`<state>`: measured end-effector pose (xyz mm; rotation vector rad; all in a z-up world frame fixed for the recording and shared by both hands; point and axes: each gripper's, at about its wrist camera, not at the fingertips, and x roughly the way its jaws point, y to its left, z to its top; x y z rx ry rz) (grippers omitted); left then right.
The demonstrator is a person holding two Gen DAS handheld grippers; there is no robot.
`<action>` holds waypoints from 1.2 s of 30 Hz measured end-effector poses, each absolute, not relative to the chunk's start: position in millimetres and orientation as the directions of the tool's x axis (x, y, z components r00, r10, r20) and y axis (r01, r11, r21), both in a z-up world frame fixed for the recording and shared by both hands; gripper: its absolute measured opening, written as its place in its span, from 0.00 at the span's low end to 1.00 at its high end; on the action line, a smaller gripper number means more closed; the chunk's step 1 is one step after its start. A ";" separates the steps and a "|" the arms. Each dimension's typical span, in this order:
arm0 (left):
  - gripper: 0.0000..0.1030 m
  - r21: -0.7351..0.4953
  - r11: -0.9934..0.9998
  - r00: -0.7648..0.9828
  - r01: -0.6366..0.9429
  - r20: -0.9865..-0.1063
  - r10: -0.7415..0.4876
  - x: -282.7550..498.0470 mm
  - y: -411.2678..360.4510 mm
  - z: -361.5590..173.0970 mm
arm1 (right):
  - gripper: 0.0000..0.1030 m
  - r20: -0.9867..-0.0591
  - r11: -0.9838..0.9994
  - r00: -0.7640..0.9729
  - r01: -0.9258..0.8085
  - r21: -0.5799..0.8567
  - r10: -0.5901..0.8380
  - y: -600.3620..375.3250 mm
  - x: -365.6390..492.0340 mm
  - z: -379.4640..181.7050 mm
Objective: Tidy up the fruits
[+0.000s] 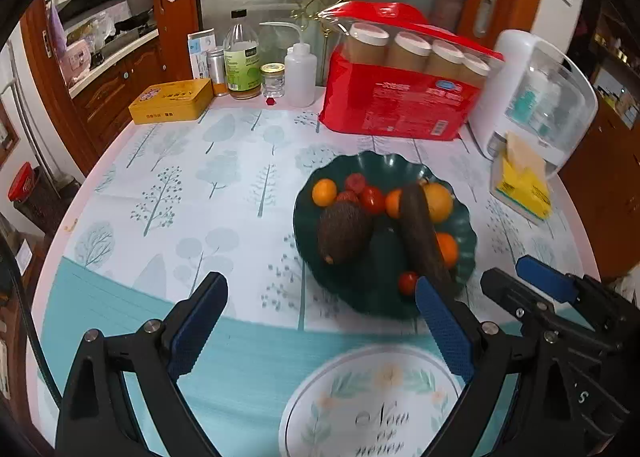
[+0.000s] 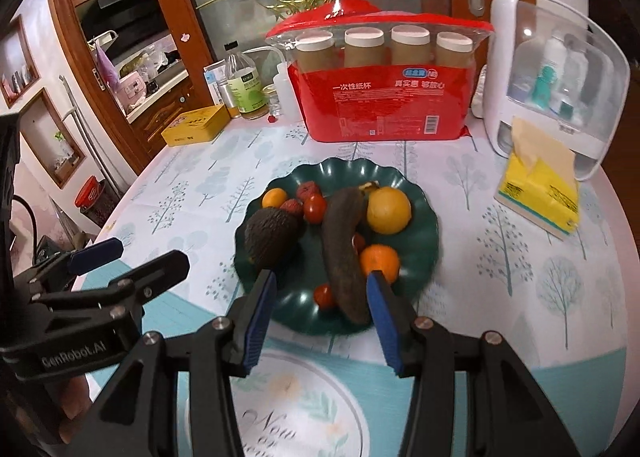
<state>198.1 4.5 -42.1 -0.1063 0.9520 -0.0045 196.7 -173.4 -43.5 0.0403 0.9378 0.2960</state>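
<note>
Both grippers hang above the table, angled down, nothing between the jaws of either.

Left gripper: black frame, blue ribbed pads, jaws spread wide, empty. It sits over the teal band of the tree-print tablecloth, short of the dish.

Right gripper: same build, jaws partly apart, empty. In the right wrist view its fingertips frame the near rim of the dish but grip nothing.

All fruit sits in the dark green scalloped plastic plate, mid-table:
- dark brown avocado at the left side
- long blackened banana lying down the middle, yellow stem end at the far side
- large yellow-orange citrus right of the banana's far end
- orange mandarin right of the banana, nearer
- small orange kumquat-like fruit at far left
- red cherry tomatoes: one mid-far, one at the near edge beside the banana

Behind the plate: red pack of paper cups, well apart. Yellow tissue pack to the right.
</note>
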 end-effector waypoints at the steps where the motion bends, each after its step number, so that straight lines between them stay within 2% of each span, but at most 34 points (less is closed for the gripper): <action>1: 0.92 -0.091 0.995 0.581 -0.038 -0.812 -0.052 191.6 4.3 -40.0 | 0.47 -0.787 0.961 0.558 -0.226 0.161 0.263 -173.7 188.2 -40.0; 14: 0.92 -0.094 0.995 0.559 0.022 -0.824 -0.091 97.5 -1.7 -9.7 | 0.47 -0.789 0.978 0.581 -0.177 0.114 0.198 -179.5 87.4 -3.1; 21: 0.92 -0.047 0.996 0.574 0.077 -0.815 -0.083 56.4 -6.5 5.4 | 0.47 -0.781 0.986 0.602 -0.120 0.115 0.165 -182.6 47.5 14.4; 32: 0.92 -0.004 0.997 0.573 0.083 -0.818 -0.051 18.0 -5.3 12.7 | 0.47 -0.780 0.996 0.620 -0.039 0.079 0.086 -176.2 3.5 24.0; 36: 0.92 0.007 0.998 0.576 0.068 -0.816 -0.034 12.1 -2.6 14.3 | 0.47 -0.782 0.995 0.615 -0.034 0.098 0.098 -172.9 -7.6 24.6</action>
